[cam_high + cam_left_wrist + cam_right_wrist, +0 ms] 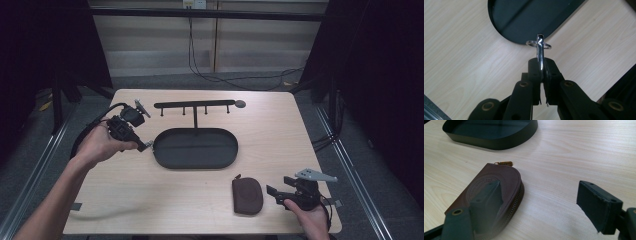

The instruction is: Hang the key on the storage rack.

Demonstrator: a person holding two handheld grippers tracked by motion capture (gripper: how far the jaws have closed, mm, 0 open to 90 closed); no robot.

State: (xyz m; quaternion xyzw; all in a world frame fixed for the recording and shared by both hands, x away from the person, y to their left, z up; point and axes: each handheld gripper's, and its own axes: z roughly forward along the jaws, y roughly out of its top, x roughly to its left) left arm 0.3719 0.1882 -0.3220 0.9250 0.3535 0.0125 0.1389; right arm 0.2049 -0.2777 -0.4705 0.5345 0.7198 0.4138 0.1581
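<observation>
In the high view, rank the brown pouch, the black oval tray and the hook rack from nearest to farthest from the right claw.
From the right claw:
1. Brown pouch, just to its left on the table's near edge.
2. Black oval tray, at the table's middle, farther off to the left.
3. Hook rack, standing behind the tray toward the far edge.

oval tray (165,155) | hook rack (195,104) behind it | wooden table (280,135)

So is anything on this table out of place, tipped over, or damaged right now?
Nothing stands out. The black tray sits flat with its hook rack upright behind it. The brown pouch lies flat, zipped, by the open right gripper. The left gripper is shut on a metal key ring.
</observation>
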